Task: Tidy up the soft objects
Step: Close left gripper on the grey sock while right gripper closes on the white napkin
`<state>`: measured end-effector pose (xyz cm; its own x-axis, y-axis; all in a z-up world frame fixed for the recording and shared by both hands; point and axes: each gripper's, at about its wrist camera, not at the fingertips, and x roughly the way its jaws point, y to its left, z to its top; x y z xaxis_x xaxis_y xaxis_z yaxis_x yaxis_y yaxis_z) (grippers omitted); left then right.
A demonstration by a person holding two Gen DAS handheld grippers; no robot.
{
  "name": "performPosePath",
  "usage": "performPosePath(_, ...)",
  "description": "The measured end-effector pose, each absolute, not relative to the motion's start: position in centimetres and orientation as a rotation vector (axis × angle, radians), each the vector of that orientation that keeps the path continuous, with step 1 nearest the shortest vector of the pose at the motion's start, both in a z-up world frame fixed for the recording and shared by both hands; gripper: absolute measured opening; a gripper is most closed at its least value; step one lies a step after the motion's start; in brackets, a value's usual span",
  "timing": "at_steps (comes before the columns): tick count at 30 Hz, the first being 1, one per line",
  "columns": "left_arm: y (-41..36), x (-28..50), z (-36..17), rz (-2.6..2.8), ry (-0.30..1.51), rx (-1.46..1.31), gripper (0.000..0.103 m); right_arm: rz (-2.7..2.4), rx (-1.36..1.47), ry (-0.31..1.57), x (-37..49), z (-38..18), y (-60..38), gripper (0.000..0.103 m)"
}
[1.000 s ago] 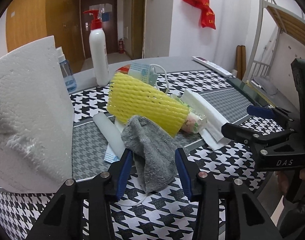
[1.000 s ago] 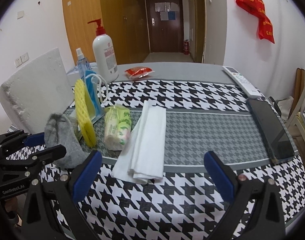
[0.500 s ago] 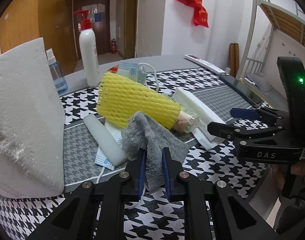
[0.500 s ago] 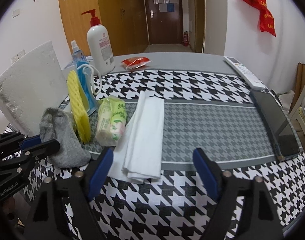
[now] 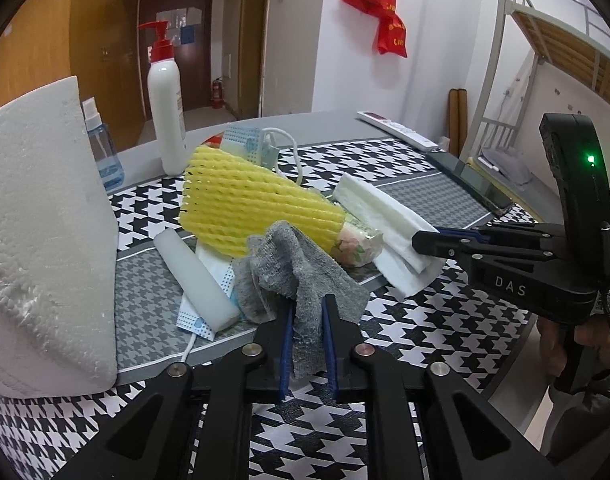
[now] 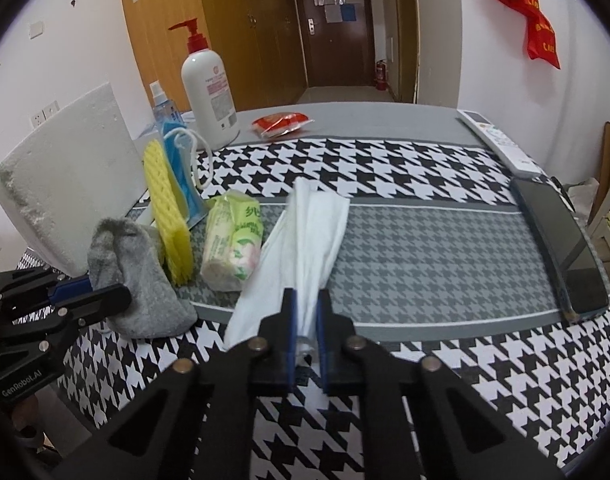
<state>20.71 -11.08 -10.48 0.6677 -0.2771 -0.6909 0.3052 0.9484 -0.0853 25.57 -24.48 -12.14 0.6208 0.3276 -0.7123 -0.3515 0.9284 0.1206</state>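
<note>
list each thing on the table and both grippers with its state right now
left gripper: shut on the grey sock
right gripper: shut on the white cloth
grey sock: bunched, pinched between the fingers
white cloth: folded, lying flat, near end pinched
yellow foam net: on edge, leaning
tissue pack: lying on its side
pump bottle: upright
phone: screen dark, flat
</note>
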Motion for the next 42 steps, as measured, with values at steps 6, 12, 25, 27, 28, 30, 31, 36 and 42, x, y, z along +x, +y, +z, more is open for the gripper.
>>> performPosePath(6,-11.2,19.8,-9.8,-0.348,0.738,0.038,0.007,0.39,-0.021,0.782,24.7,-11.0,-25.0,0.01)
performPosePath(12,-11.2,18.8,-9.2,-0.347,0.721,0.031,0.007,0.384,-0.028,0.752,23.6,-9.9,-25.2,0.01)
performPosePath(25,-11.2,15.7,-7.6,-0.378,0.672,0.037,0.007,0.373,-0.027,0.699,20.7,-8.2,-25.9,0.01)
performPosePath(27,-11.2,15.4,-7.7,-0.39,0.68,0.04,0.007,0.37,-0.024,0.694,20.1,-8.1,-26.1,0.01)
performPosePath(28,-11.3,15.3,-7.9,-0.396,0.687,0.043,0.007,0.369,-0.024,0.695,20.0,-8.1,-26.2,0.01)
performPosePath(30,-11.3,15.5,-8.2,-0.394,0.7,0.044,0.007,0.365,-0.018,0.7,19.9,-8.4,-26.3,0.01)
performPosePath(31,-11.2,15.7,-8.6,-0.391,0.715,0.042,0.007,0.362,-0.015,0.707,19.9,-8.6,-26.4,0.01)
performPosePath(36,-11.2,16.5,-9.7,-0.382,0.756,0.038,0.008,0.353,-0.011,0.752,20.7,-10.0,-26.7,0.01)
performPosePath(42,-11.1,17.4,-10.2,-0.375,0.783,0.018,0.046,0.347,-0.015,0.789,21.5,-11.0,-26.7,0.01)
